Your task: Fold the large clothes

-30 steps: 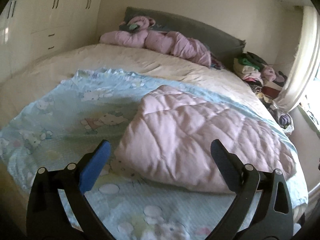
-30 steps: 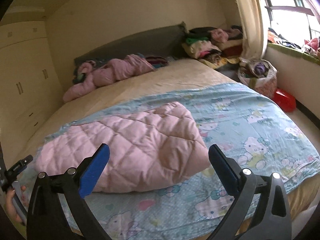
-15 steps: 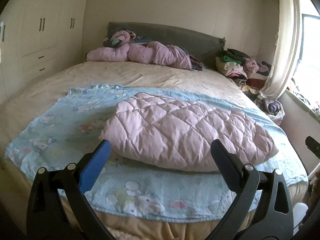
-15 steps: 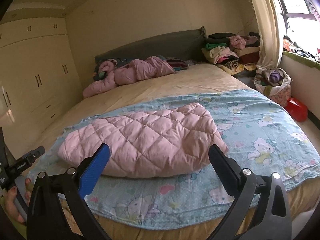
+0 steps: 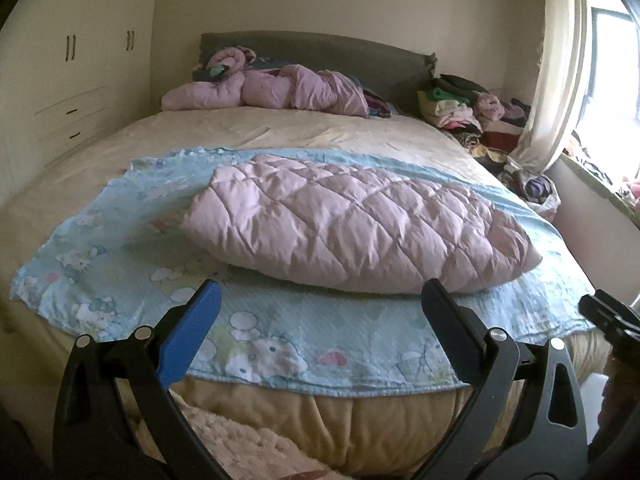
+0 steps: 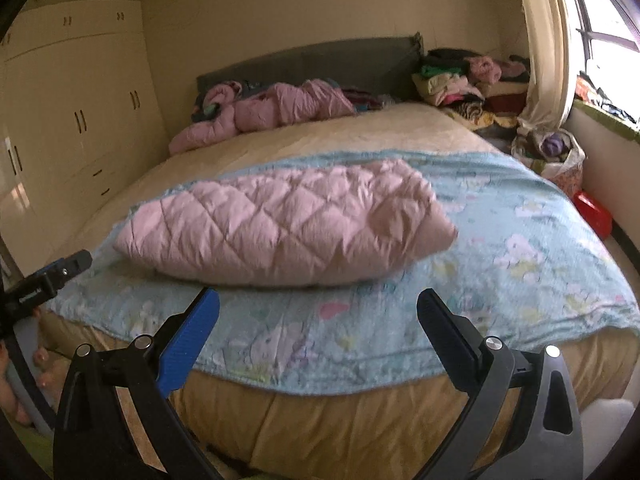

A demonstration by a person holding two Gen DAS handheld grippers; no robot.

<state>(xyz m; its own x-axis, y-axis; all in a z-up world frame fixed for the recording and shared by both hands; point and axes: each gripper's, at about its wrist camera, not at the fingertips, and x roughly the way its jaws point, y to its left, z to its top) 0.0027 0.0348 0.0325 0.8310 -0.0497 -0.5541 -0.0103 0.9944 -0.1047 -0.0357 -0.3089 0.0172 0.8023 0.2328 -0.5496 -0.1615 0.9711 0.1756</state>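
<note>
A big pink quilted coat lies folded into a long puffy bundle on the bed, on top of a light blue cartoon blanket. The bundle sits across the bed near the foot edge, with a strip of blue blanket showing all around it. The blanket hangs a little over the foot edge of the bed, and the tan side of the mattress shows under it. The left gripper is held in the air off the foot edge of the bed, with its two fingers spread wide and nothing between them. The right gripper is also held off the foot edge, fingers spread wide and holding nothing. Neither one touches the coat or the blanket. The far half of the bed is bare tan sheet up to the grey headboard. A bunched-up pink jacket lies along the head edge. At the far right corner of the bed, a pile of clothes sits by the curtain. A bag of clothes and a red thing are on the floor along the right side. White cupboards stand along the left side.
</note>
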